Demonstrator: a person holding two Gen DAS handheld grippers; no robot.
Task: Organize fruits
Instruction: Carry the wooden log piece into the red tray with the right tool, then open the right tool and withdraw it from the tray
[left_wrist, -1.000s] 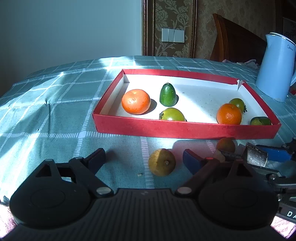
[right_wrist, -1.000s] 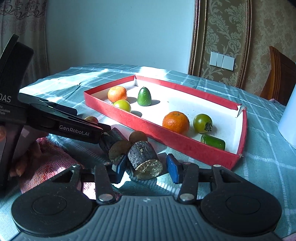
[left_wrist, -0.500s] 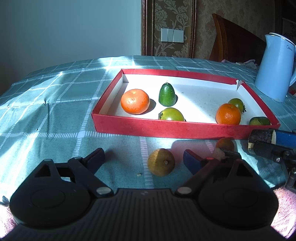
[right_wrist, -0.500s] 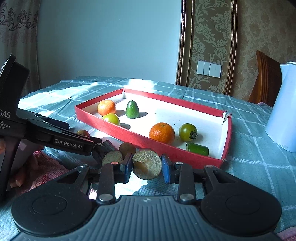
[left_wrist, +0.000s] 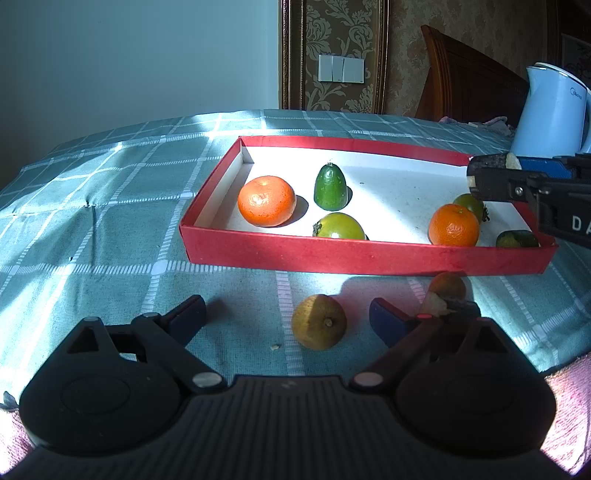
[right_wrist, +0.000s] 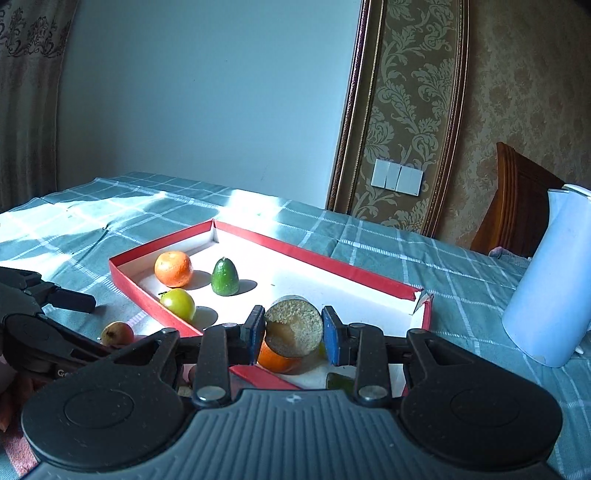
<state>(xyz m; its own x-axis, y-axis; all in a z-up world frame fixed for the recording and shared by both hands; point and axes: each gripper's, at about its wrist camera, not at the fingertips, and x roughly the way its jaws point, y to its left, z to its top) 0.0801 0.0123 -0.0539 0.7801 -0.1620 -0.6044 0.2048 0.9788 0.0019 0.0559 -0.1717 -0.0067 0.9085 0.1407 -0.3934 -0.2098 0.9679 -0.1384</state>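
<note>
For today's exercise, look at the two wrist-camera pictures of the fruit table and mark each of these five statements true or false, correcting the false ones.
1. The right gripper is shut on a brown cut cylinder with a grainy pale end face. True.
2. The shallow red cardboard tray with a white floor holds no oranges. False: two oranges lie in it, the left orange and the right orange.
3. The left gripper has open jaws with nothing clamped. True; they have just been opening.
4. The round yellow-brown fruit lies inside the tray. False: it sits on the teal checked tablecloth, in front of the tray.
5. The pale blue kettle stands inside the tray. False: it stands beyond it.
</note>
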